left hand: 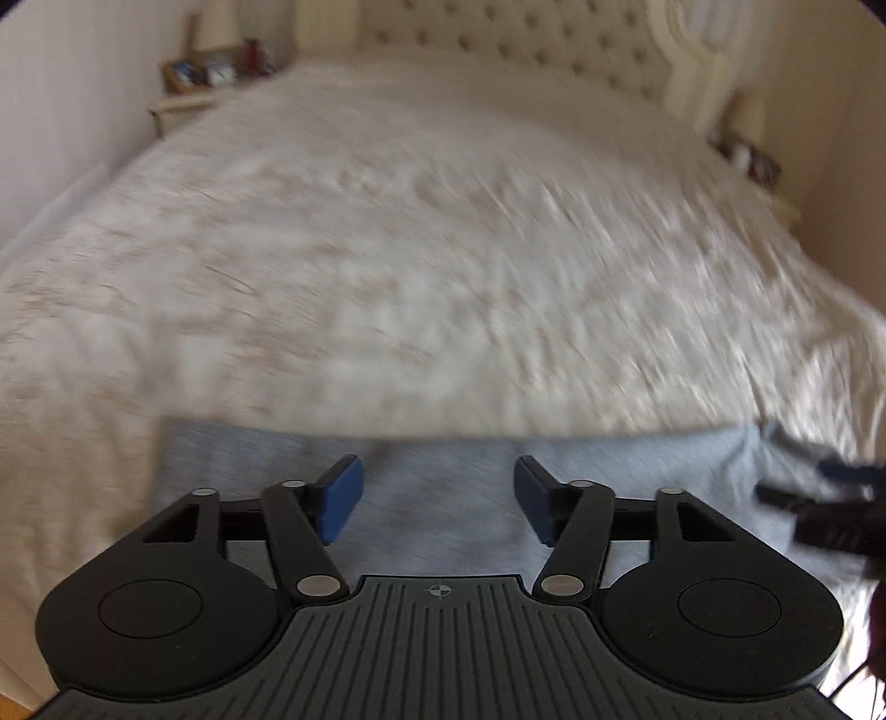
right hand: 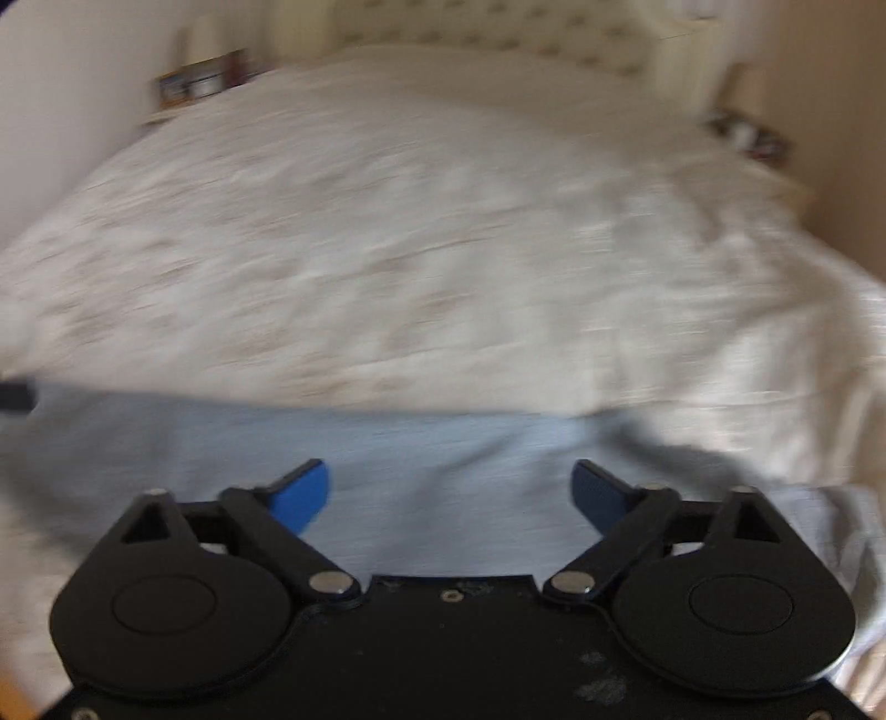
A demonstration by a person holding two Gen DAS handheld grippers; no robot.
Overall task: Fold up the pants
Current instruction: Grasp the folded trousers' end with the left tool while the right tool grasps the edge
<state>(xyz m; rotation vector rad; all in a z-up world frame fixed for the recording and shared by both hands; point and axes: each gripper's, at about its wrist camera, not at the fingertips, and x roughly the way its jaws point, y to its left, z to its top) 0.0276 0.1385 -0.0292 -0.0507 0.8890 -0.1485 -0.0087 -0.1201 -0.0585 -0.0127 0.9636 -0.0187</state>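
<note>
My left gripper (left hand: 438, 495) hangs with its blue pads (left hand: 343, 498) spread wide and nothing between them, and my right gripper (right hand: 451, 498) stands just as wide and just as empty. The pants (left hand: 454, 498), pale blue-grey, lie flat as a broad band across the near edge of the bed (left hand: 421, 249), straight below both pairs of fingers and apart from them. Both views are blurred; a tufted headboard (left hand: 515, 39) stands at the far end, and a cluttered nightstand (left hand: 191, 83) sits beside it.
</note>
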